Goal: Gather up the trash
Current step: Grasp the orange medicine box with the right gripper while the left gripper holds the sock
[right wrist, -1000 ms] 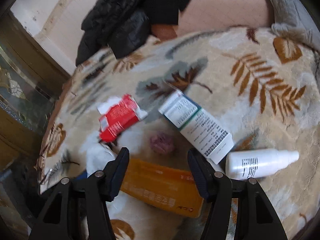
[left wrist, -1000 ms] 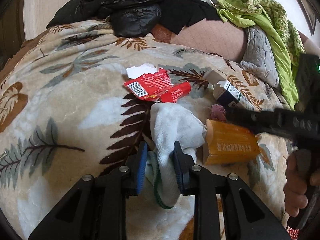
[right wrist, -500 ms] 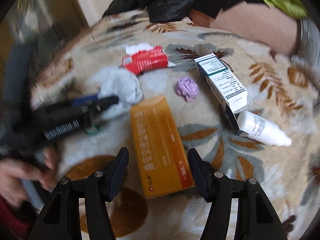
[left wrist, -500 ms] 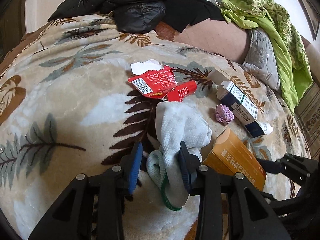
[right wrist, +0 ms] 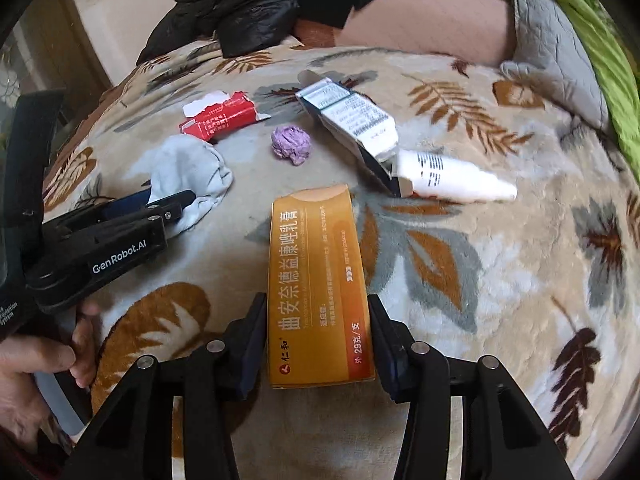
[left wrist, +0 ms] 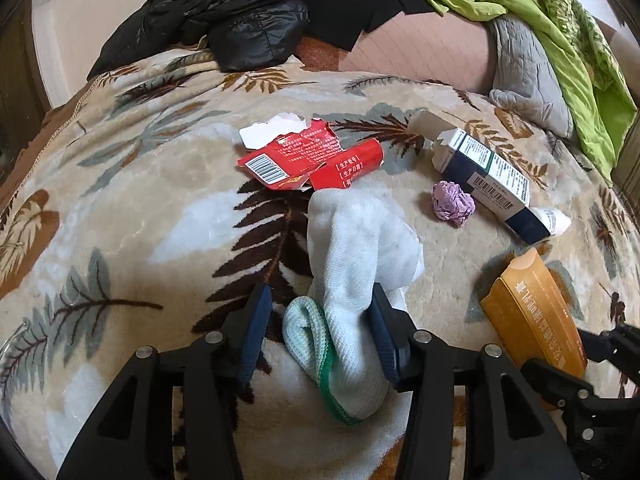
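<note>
Left gripper [left wrist: 318, 330] jaws were just opening, spread around white cloth sock [left wrist: 352, 264] on leaf-patterned blanket [left wrist: 132, 216]. Right gripper [right wrist: 318, 340] jaws were just closing, straddling orange cardboard box [right wrist: 320, 288], no visible pinch.

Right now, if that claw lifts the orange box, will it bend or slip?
The orange box is thin cardboard with crisp edges, so probably light and fairly stiff. It looks glossy, so it might slip, and a hard squeeze from the right claw straddling it could crush it.
</note>
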`<action>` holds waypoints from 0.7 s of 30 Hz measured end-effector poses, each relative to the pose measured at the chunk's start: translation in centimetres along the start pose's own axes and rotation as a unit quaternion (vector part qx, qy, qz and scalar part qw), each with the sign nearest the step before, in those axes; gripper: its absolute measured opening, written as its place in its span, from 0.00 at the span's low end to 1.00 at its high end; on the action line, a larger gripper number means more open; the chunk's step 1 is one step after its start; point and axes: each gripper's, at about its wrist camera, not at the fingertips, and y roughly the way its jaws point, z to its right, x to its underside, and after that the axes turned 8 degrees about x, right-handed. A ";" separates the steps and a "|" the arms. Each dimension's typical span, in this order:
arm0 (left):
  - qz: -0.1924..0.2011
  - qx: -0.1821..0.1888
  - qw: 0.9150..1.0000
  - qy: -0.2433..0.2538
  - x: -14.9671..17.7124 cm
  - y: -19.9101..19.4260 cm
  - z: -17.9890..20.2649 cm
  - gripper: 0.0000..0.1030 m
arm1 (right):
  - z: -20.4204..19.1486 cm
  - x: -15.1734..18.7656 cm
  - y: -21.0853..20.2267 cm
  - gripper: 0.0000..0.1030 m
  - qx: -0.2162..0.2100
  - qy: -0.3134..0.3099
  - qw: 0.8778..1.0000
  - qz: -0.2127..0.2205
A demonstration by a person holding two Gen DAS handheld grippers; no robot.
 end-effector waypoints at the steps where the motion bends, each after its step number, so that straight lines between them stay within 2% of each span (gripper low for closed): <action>1: 0.000 0.001 1.000 -0.001 0.0 0.0 0.1 0.47 | 0.2 0.1 0.1 0.50 -0.002 0.000 1.000 0.000; 9: 0.006 -0.016 1.000 0.012 0.2 0.1 0.4 0.49 | -0.2 0.8 -0.1 0.50 0.007 0.002 1.000 0.027; 17: 0.004 -0.027 0.999 0.020 0.2 0.0 0.7 0.50 | 0.2 0.3 -0.1 0.51 -0.005 0.020 1.000 0.014; 19: 0.004 -0.035 0.999 0.023 0.3 0.0 0.8 0.53 | 0.2 0.3 -0.2 0.50 -0.003 0.018 1.000 0.018; 21: 0.003 -0.047 0.999 0.021 0.3 0.1 0.8 0.61 | 0.0 0.3 -0.1 0.51 0.002 0.014 1.000 0.019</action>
